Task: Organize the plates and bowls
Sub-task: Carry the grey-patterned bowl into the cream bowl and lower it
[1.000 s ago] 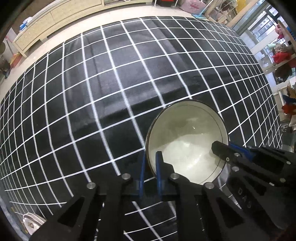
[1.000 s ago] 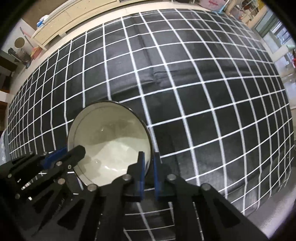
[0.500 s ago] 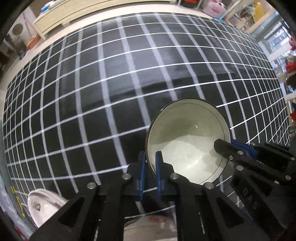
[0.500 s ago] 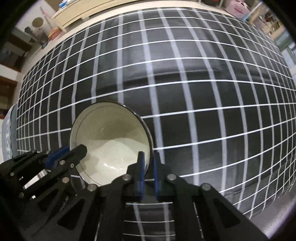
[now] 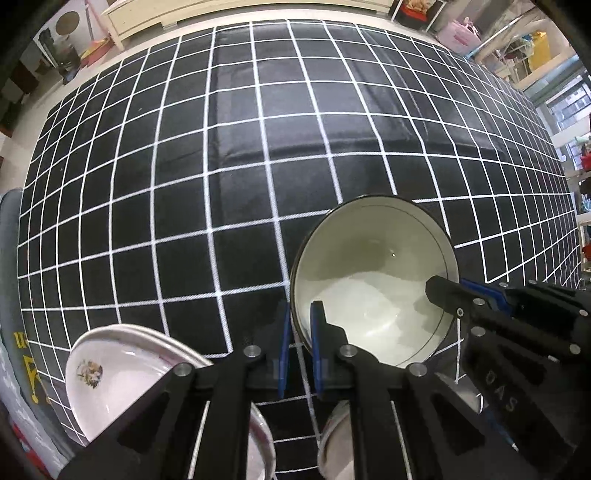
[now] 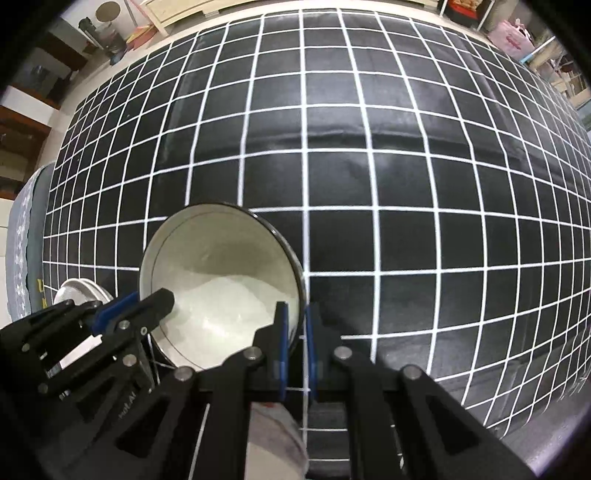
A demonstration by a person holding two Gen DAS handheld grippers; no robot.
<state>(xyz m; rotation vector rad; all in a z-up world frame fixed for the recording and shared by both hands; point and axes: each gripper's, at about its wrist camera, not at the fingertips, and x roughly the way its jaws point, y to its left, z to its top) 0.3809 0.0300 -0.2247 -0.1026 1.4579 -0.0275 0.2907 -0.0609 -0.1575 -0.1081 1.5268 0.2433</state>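
Observation:
A white bowl with a dark rim (image 5: 373, 280) is held in the air above the black checked tablecloth (image 5: 221, 147) by both grippers. My left gripper (image 5: 298, 325) is shut on its left rim. My right gripper (image 6: 295, 328) is shut on its right rim; the bowl also shows in the right wrist view (image 6: 221, 280). A stack of white plates with a small picture (image 5: 110, 369) lies at the near left. Another white bowl (image 5: 336, 435) sits below the held one, mostly hidden by the fingers.
The tablecloth's (image 6: 406, 184) near edge runs along the bottom right in the right wrist view. A grey cushion (image 6: 26, 236) lies off the table's left end. Cabinets and shelves (image 5: 221, 11) stand beyond the far edge.
Both grippers have carried the bowl back toward the near left of the table. The plate stack and the bowl below have come into view.

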